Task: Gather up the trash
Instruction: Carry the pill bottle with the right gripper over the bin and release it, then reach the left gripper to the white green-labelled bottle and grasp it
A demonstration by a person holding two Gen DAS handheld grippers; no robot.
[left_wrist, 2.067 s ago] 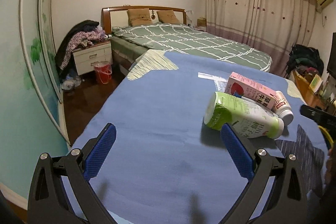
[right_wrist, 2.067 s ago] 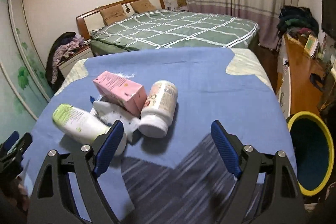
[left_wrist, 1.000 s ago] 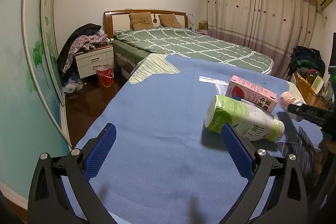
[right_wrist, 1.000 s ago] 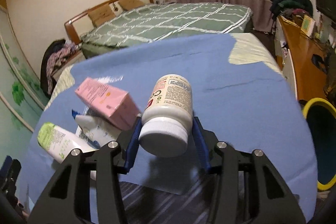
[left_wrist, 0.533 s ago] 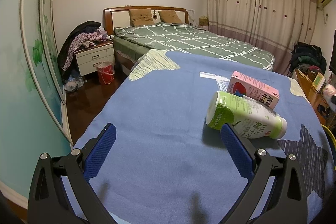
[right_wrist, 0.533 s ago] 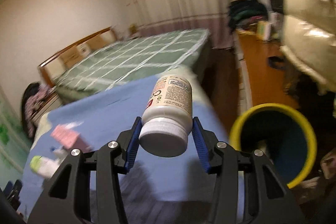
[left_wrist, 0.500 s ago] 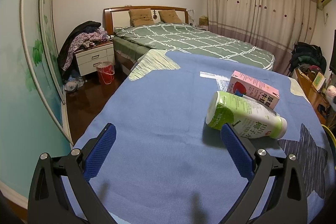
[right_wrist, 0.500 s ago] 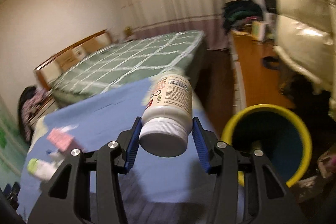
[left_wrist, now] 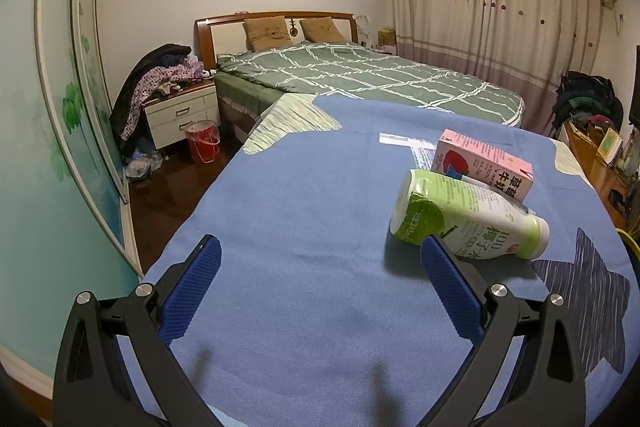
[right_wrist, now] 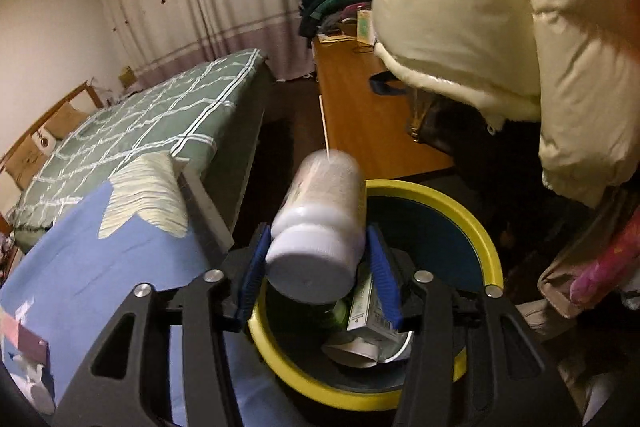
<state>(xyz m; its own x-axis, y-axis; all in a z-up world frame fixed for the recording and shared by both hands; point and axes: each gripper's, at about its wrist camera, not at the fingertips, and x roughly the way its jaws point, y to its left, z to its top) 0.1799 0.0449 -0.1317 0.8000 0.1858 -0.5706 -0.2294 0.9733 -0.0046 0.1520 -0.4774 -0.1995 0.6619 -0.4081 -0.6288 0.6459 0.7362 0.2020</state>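
Observation:
A white pill bottle (right_wrist: 320,227) hangs blurred and tilted between the blue pads of my right gripper (right_wrist: 318,233), right over the yellow-rimmed blue bin (right_wrist: 494,267). The jaws are opening: a gap shows at the right pad and the bottle looks loose. A carton and other trash (right_wrist: 368,303) lie in the bin. My left gripper (left_wrist: 320,251) stands open above the blue cloth (left_wrist: 300,187), holding nothing. To its right lie a green-and-white bottle (left_wrist: 468,223) on its side and a pink carton (left_wrist: 484,163) behind it.
A person in a cream puffer jacket (right_wrist: 500,27) stands close behind the bin. A wooden desk (right_wrist: 360,107) runs beyond it. The green bed (left_wrist: 360,75) lies past the cloth, with a nightstand (left_wrist: 180,115) and a red bucket (left_wrist: 202,145) at the left.
My right gripper swung with the white bottle from the cloth to above the bin, and its jaws have widened so the bottle tilts. The left gripper stayed still.

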